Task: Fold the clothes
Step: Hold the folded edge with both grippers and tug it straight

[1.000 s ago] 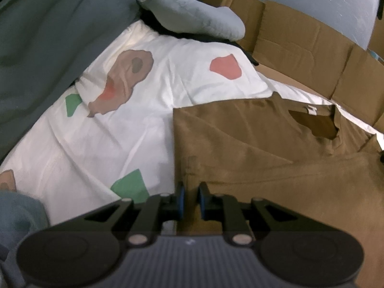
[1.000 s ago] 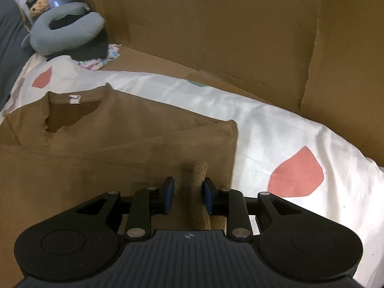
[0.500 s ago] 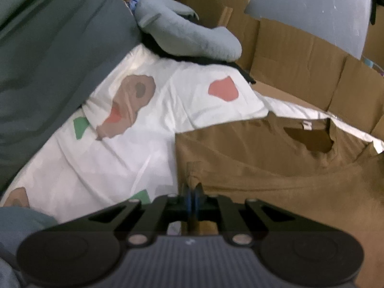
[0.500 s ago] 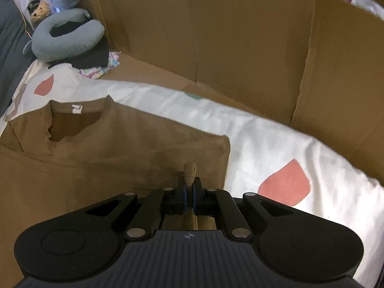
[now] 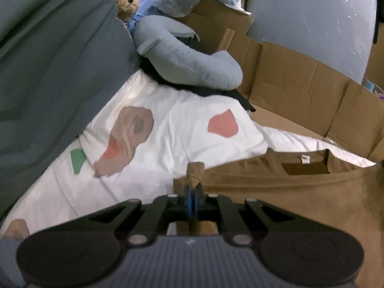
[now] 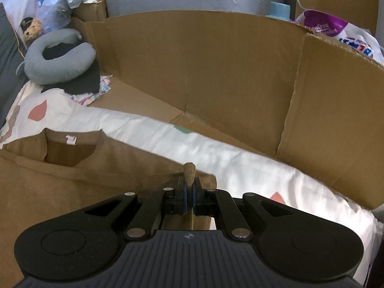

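1. Left wrist view: a pinch of the brown T-shirt (image 5: pixel 276 192) is clamped between the closed fingers of the left gripper (image 5: pixel 192 198), a nub of cloth standing above them. The shirt is spread on the white patterned sheet (image 5: pixel 180 129), collar toward the cardboard wall (image 5: pixel 300 91). A grey neck pillow (image 5: pixel 187 64) is seen beyond.

2. Right wrist view: the shirt's other edge (image 6: pixel 79 177) is gripped by the right gripper (image 6: pixel 189 198), fingers pressed together on the fabric.

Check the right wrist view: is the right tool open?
No, the right tool is shut on a pinch of the brown T-shirt.
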Demonstrator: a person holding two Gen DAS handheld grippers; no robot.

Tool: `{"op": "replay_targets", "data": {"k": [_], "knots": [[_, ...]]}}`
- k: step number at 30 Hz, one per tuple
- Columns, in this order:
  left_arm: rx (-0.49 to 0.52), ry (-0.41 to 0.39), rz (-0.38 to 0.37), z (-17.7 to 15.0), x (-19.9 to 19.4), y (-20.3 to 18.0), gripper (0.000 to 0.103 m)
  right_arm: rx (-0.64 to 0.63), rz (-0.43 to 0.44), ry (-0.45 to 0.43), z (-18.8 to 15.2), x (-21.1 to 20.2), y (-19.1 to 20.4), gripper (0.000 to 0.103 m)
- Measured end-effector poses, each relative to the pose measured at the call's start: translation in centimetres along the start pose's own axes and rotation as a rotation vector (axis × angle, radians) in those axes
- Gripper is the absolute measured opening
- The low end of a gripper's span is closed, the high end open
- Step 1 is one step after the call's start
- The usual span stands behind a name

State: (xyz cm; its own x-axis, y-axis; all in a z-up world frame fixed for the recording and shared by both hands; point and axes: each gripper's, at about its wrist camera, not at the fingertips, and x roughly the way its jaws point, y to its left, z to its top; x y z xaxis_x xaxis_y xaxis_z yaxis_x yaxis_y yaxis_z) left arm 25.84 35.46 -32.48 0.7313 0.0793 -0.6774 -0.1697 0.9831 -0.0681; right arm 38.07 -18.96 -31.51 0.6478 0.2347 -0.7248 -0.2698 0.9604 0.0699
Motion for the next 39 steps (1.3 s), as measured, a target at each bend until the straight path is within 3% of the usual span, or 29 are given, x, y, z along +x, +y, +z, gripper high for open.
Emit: {"op": "replay_targets", "data": {"k": [7, 14, 39], "knots": [[-0.029, 0.009, 0.014, 1.7, 1.6, 0.3, 0.003, 0.005, -0.025, -0.005, 1.6, 1.3, -0.2, 0.002], [0.013, 0.022, 0.023, 3.5, 4.2, 0.0, 0.003, 0.006, -0.050, -0.005, 3.5, 3.3, -0.4, 0.003], [0.092, 0.082, 0.073, 5.1, 9.8, -0.9, 0.003, -0.040, -0.109, 0.058, 5.3, 9.5, -0.7, 0.003]]}}
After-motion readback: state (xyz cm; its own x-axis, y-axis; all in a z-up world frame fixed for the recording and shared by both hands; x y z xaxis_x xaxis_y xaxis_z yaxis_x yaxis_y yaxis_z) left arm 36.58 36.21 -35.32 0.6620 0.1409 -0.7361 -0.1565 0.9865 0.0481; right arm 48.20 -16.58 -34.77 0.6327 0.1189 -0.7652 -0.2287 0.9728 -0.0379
